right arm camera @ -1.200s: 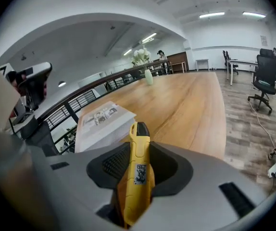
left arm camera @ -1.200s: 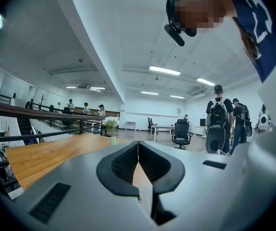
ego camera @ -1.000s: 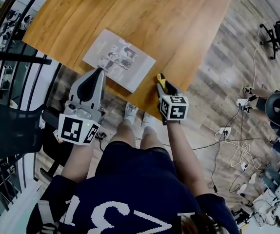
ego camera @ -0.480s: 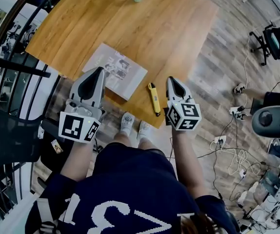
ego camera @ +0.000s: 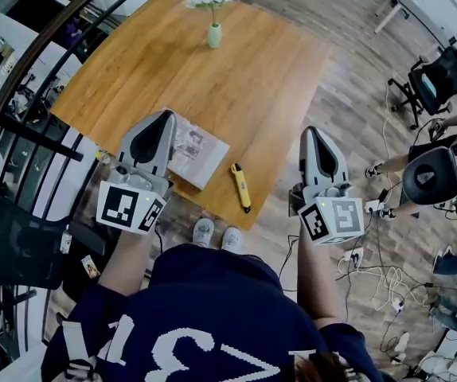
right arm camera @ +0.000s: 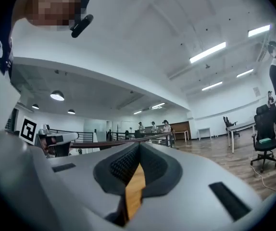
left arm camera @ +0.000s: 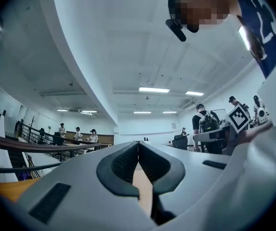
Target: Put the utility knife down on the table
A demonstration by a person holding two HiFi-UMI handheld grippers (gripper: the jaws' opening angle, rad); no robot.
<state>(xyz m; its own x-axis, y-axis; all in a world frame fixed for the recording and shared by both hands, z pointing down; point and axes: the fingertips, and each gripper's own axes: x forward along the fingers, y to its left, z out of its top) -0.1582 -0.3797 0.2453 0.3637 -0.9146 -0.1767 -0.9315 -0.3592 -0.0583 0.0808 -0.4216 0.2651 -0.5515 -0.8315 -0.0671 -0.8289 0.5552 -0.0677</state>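
Observation:
The yellow and black utility knife (ego camera: 240,187) lies on the wooden table (ego camera: 212,78) near its front edge, free of both grippers. My right gripper (ego camera: 311,133) is raised to the right of the knife, past the table's corner, shut with nothing in it; its tips meet in the right gripper view (right arm camera: 138,146). My left gripper (ego camera: 162,118) is held up over the booklet's left end, shut and empty; its tips touch in the left gripper view (left arm camera: 138,143). Both grippers point about level across the room.
A printed booklet (ego camera: 197,153) lies on the table left of the knife. A small vase with white flowers (ego camera: 213,30) stands at the far side. Office chairs (ego camera: 435,78) and floor cables (ego camera: 380,269) are to the right; a railing (ego camera: 21,126) runs on the left.
The right gripper let go of the knife at the table's front edge, shut, and rose away to the right. The left gripper rose a little. The view tilted up, showing the vase.

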